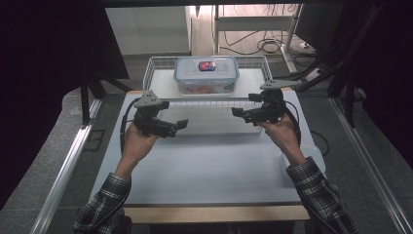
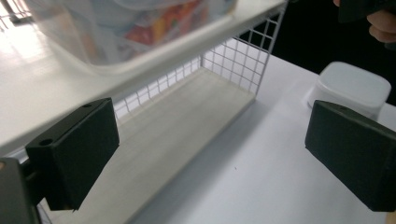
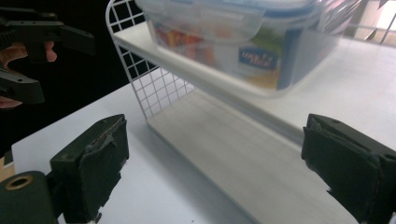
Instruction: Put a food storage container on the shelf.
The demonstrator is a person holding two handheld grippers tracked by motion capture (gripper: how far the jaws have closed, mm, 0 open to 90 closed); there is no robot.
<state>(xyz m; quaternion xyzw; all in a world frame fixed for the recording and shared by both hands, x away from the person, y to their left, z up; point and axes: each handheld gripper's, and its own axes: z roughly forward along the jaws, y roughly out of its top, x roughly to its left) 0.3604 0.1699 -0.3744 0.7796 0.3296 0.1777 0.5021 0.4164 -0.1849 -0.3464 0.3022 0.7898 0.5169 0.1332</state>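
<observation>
A clear plastic box (image 1: 206, 74) with a blue-edged lid and colourful contents stands on the top shelf of a white wire rack (image 1: 159, 84) at the back of the table. The box (image 3: 243, 42) is close ahead in the right gripper view, and its blurred underside (image 2: 140, 28) appears in the left gripper view. My left gripper (image 1: 178, 126) hovers open in front of the rack's left half, pointing right. My right gripper (image 1: 241, 114) hovers open at the rack's right half, pointing left. Nothing lies between the jaws of the left gripper (image 2: 210, 149) or the right gripper (image 3: 215, 172).
The rack's lower board (image 2: 177, 135) lies bare under the shelf. A small white lidded tub (image 2: 352, 86) sits on the grey table (image 1: 209, 170) near the right forearm. Metal rails run along both sides of the table, and cables lie on the floor behind.
</observation>
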